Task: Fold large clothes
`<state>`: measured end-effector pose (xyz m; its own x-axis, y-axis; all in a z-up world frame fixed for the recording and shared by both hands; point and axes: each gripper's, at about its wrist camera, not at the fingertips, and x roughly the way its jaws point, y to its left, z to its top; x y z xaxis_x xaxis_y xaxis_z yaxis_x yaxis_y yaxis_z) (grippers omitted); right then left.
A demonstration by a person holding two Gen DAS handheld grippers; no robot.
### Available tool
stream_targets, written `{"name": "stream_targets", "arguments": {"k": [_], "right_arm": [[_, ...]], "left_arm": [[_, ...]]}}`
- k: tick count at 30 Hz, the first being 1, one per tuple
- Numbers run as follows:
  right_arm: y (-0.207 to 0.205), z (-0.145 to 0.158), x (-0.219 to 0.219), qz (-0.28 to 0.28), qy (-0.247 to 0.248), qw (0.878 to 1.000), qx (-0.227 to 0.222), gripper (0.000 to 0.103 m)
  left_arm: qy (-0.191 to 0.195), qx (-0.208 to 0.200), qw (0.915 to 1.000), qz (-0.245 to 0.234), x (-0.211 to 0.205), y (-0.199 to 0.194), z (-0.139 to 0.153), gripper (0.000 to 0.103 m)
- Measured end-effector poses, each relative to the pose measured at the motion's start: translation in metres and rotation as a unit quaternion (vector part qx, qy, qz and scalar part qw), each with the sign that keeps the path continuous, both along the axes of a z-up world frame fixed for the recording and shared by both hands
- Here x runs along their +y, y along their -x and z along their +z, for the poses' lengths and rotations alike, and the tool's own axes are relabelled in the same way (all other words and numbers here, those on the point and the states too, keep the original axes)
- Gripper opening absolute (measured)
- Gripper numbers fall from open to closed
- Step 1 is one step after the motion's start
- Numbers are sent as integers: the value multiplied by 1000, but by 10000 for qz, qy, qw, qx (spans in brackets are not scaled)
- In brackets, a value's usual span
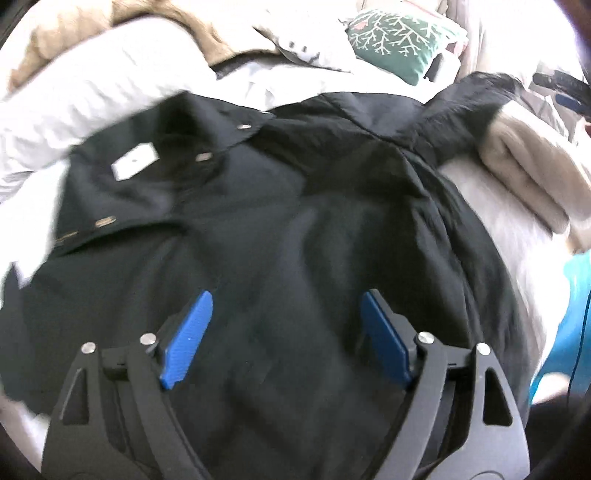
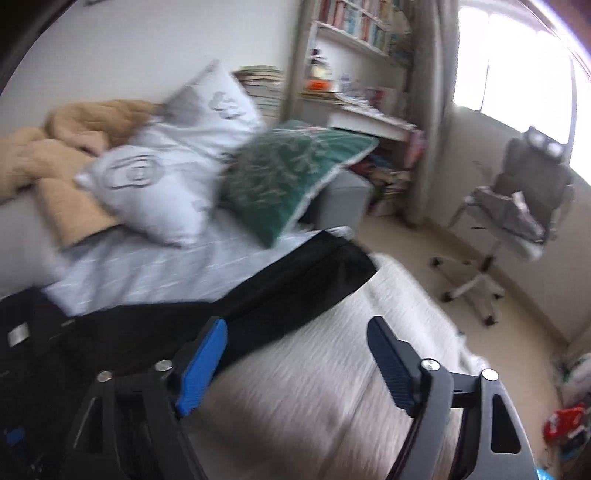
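Observation:
A large black jacket (image 1: 280,206) lies spread on the bed, collar with metal snaps and a white tag toward the far left. My left gripper (image 1: 286,302) hovers over its middle, jaws wide apart, nothing between the blue pads. One black sleeve (image 2: 295,273) stretches out toward the right edge of the bed. My right gripper (image 2: 299,332) stands open above the white bedcover (image 2: 332,369), just right of that sleeve, holding nothing. The jacket's far left part is cut off in the right wrist view.
A folded beige garment (image 1: 532,170) lies at the jacket's right. A green patterned cushion (image 2: 291,173), white pillows (image 2: 173,158) and a tan blanket (image 2: 55,147) pile at the bed's head. An office chair (image 2: 509,206) and bookshelves (image 2: 362,26) stand beyond on the floor.

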<state>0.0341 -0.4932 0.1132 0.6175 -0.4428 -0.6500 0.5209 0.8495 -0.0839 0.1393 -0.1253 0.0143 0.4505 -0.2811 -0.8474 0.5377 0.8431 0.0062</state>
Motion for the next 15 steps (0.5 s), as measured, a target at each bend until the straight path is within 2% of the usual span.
{"name": "stream_targets", "arguments": {"k": [2, 5, 9, 12, 15], "right_arm": [[21, 1, 17, 408, -347, 9986, 17, 83], [50, -5, 42, 1012, -884, 9908, 128, 84], [88, -25, 75, 1890, -1500, 9689, 548, 84], [114, -48, 93, 2356, -1901, 9481, 976, 84], [134, -77, 104, 2602, -2351, 9250, 1462, 84]], "left_arm": [[-115, -11, 9999, 111, 34, 27, 14, 83], [-31, 193, 9992, 362, 86, 59, 26, 84], [228, 603, 9937, 921, 163, 99, 26, 84], [520, 1009, 9837, 1398, 220, 131, 15, 84], [941, 1450, 9668, 1880, 265, 165, -7, 84]]}}
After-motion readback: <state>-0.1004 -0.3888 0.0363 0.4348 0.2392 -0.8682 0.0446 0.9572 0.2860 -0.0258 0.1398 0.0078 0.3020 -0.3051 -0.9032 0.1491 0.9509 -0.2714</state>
